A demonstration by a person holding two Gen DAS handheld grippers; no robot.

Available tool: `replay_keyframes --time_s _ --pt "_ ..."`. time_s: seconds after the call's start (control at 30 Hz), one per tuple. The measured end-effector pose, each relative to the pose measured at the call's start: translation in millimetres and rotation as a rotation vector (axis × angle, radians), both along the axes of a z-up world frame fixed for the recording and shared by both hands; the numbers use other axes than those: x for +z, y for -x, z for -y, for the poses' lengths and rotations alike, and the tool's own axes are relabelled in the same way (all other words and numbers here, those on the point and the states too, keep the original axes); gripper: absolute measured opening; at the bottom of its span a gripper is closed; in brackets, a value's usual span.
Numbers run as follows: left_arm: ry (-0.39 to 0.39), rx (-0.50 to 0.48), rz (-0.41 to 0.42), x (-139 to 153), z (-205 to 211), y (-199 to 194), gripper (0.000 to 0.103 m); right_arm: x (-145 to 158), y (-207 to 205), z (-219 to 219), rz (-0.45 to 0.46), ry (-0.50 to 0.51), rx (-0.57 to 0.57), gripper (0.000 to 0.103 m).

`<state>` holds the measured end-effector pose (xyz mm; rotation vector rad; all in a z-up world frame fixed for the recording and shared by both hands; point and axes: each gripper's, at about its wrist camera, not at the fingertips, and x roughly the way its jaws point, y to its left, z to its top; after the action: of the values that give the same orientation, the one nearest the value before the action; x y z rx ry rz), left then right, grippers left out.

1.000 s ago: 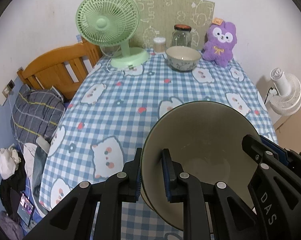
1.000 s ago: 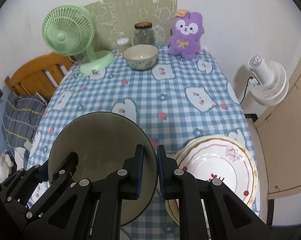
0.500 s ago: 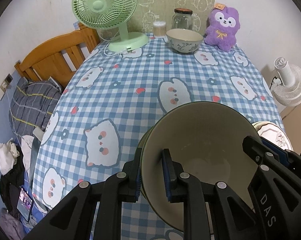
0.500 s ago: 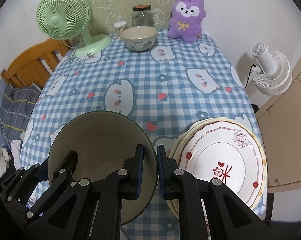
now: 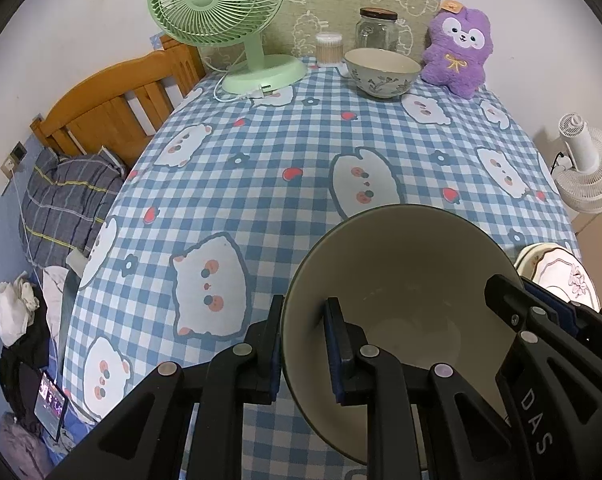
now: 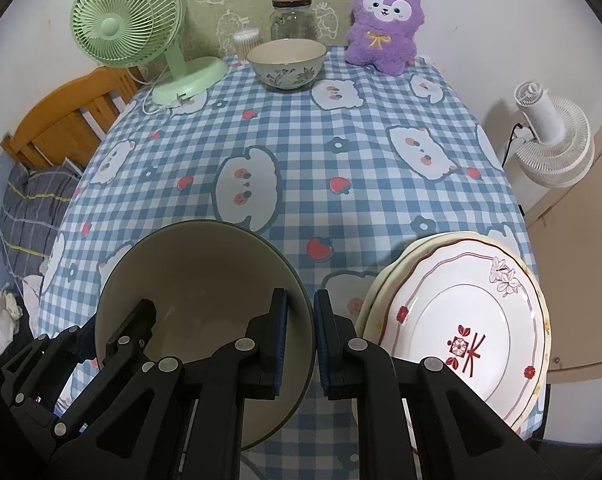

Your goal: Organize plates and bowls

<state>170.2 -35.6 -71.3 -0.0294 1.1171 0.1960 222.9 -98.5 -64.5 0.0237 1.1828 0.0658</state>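
A large cream bowl with a dark green outside (image 5: 401, 276) (image 6: 197, 276) hangs just above the near part of the checked tablecloth (image 5: 261, 184). My left gripper (image 5: 305, 344) is shut on its left rim, one finger inside and one outside. On the opposite rim my right gripper (image 6: 301, 336) is shut in the same way; it also shows at the right of the left wrist view (image 5: 541, 336). A stack of flowered plates (image 6: 461, 320) (image 5: 557, 276) lies on the table just right of the bowl. A smaller floral bowl (image 6: 287, 64) (image 5: 383, 72) stands at the far edge.
Along the far edge stand a green desk fan (image 5: 217, 4), a swab pot (image 5: 329, 48), a glass jar (image 5: 377, 28) and a purple plush (image 5: 459, 52). A wooden bed frame (image 5: 113, 104) is at the left, a white floor fan (image 6: 549, 140) at the right.
Both grippers have come down with the bowl still held between them, so the tablecloth looks closer. The plate stack has come further into both views.
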Motion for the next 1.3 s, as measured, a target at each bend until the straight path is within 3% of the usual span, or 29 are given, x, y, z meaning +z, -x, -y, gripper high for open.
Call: replay_keyframes --time_s 0.27,0.77,1.07,1.23,1.3 --pt "0.026 0.010 -0.048 -14.3 -8.0 -3.4 0.017 -13.2 -1.5 -5.8 -0.038 0.006 -0.012 0.016" --pt "0.040 -0.004 -0.059 -18.1 -7.9 -6.5 0.017 -10.7 -1.0 -6.3 -0.011 0.014 -0.037 0.017" --pt "0.034 -0.014 -0.017 2.0 -5.3 -5.0 0.040 13.4 -1.1 -5.4 0.047 0.015 -0.012 0.017" --pt "0.023 -0.020 0.015 21.3 -3.1 -3.6 0.042 33.8 0.6 -1.8 0.080 0.002 -0.006 0.018" --pt "0.016 -0.018 0.033 29.6 -2.5 -2.4 0.042 43.3 2.0 0.2 0.096 -0.006 -0.005 0.032"
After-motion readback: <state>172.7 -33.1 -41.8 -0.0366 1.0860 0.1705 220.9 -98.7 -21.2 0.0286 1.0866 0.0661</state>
